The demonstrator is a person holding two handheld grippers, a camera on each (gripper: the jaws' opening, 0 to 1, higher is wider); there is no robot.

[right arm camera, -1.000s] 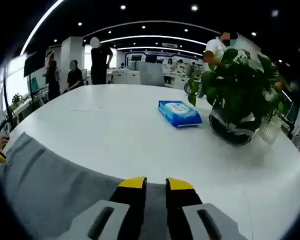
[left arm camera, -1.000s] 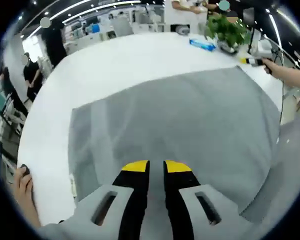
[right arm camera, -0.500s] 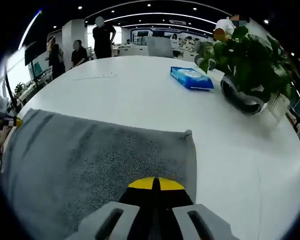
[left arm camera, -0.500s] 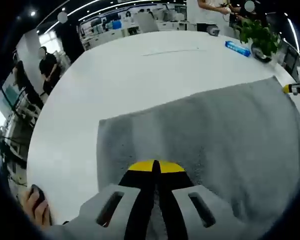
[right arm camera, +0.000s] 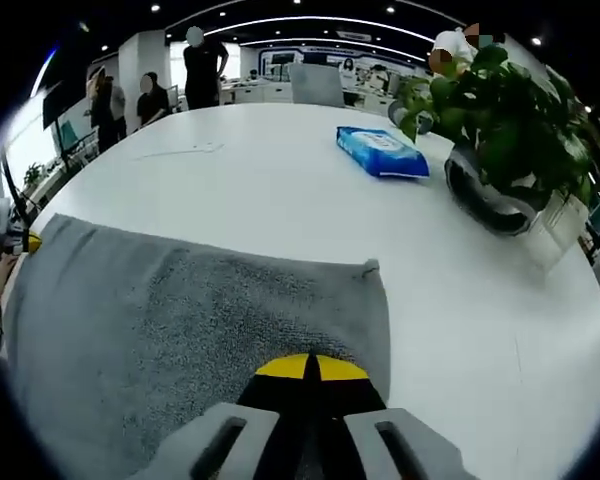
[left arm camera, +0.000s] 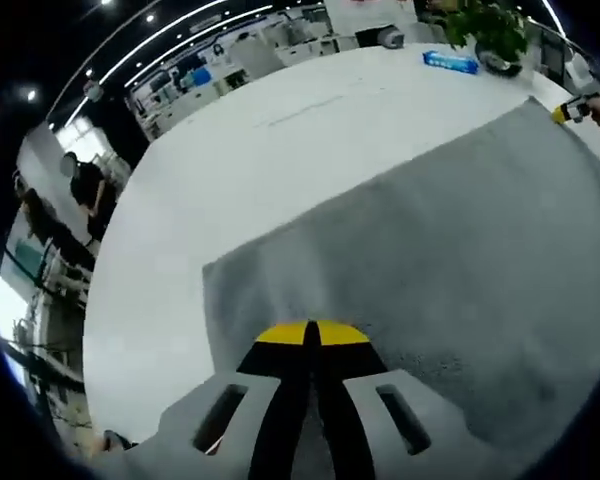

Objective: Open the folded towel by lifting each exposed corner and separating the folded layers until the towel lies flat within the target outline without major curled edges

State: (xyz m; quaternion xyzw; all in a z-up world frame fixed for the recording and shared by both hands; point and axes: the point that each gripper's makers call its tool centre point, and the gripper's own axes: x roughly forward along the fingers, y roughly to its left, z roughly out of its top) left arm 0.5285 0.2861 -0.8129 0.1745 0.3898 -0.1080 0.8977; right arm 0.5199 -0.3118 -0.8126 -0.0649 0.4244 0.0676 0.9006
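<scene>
A grey towel [left arm camera: 450, 230] lies spread over the white table [left arm camera: 240, 150]. In the left gripper view my left gripper [left arm camera: 311, 335] is shut on the towel's near edge, close to its corner [left arm camera: 208, 270]. In the right gripper view the same towel [right arm camera: 180, 320] stretches away to the left, and my right gripper [right arm camera: 309, 367] is shut on its edge, just short of the far corner [right arm camera: 372, 267]. The right gripper [left arm camera: 572, 108] also appears at the towel's far corner in the left gripper view. The left gripper [right arm camera: 20, 240] shows at the left edge of the right gripper view.
A blue wipes packet [right arm camera: 380, 150] and a potted plant [right arm camera: 500, 130] stand on the table beyond the towel. Several people [right arm camera: 200, 70] stand at the far side of the table, with office desks behind them.
Both grippers went from open to shut on the towel's edge. The towel now lies drawn out wider between them, and both views have shifted with the hands.
</scene>
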